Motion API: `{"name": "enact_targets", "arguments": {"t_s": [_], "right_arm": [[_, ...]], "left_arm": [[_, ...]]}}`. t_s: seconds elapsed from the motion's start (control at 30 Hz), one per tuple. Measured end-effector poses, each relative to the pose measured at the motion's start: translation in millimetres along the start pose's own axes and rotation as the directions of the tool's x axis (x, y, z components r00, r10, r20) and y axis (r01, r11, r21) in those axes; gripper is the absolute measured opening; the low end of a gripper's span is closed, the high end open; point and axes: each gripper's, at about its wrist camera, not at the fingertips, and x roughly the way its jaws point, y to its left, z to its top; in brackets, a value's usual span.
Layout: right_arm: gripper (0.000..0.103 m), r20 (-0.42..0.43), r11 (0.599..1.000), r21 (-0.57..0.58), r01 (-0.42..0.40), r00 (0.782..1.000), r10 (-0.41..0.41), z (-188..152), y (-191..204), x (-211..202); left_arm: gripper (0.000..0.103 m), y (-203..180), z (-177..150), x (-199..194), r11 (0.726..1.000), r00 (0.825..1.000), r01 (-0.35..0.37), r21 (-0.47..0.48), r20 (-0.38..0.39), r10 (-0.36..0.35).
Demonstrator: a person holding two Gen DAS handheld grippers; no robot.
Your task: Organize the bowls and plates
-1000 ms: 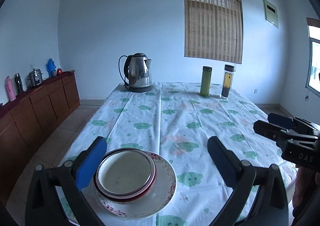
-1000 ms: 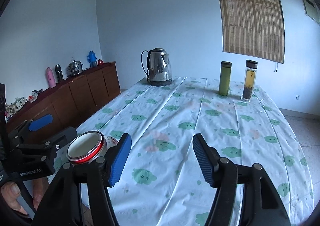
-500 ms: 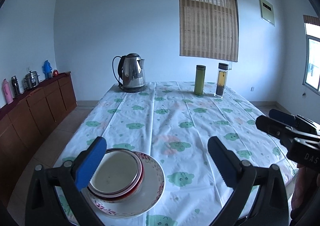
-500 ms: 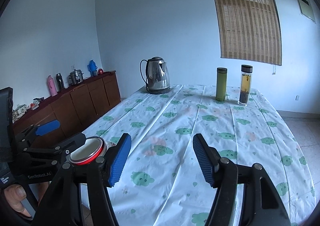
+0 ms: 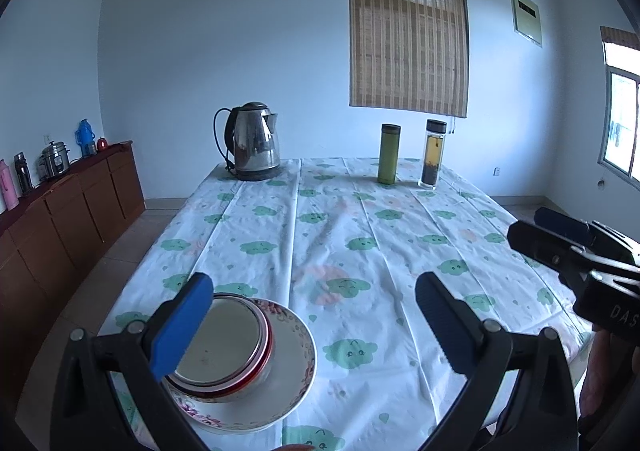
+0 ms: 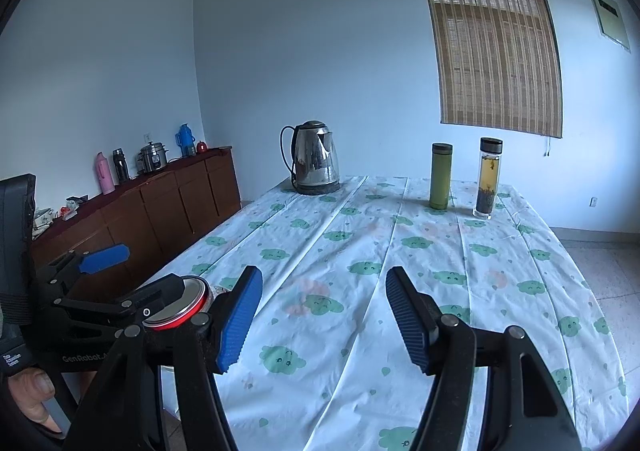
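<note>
While both tongs gape, left tongs (image 5: 316, 325) hover beside the bowl (image 5: 224, 347)

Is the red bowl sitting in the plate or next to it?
In it. The red bowl sits upright inside the flowered plate, whose rim shows around it. Nothing can be seen inside the bowl.

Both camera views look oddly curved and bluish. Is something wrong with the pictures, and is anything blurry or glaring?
Left wrist view: fisheye bending bows the walls, corners go black, the side window is blown out white. Right wrist view: same bending, cool blue cast, soft reflections on the kettle; the tablecloth looks sharp.
</note>
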Motion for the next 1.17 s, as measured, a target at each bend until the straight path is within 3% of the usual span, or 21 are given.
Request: {"name": "enact_targets", "arguments": {"t_s": [0.67, 0.9, 1.17], "right_arm": [[0.067, 0.035, 0.999, -0.030, 0.020, 0.999, -0.019, 2.9, 0.7, -10.0], [0.067, 0.038, 0.999, -0.045, 0.015, 0.999, -0.013, 1.5, 3.7, -10.2], [0.067, 0.036, 0.999, -0.045, 0.007, 0.999, -0.006, 0.6, 4.7, -10.1]], "left_arm": [[0.103, -7.6, 1.3, 2.9, 1.000, 1.000, 0.021, 0.006, -0.012, -0.021], [0.103, -10.2, -0.6, 2.4, 0.999, 1.000, -0.020, 0.025, 0.018, 0.019], [0.103, -13.8, -1.1, -0.4, 0.999, 1.000, -0.014, 0.048, 0.027, 0.013]]}}
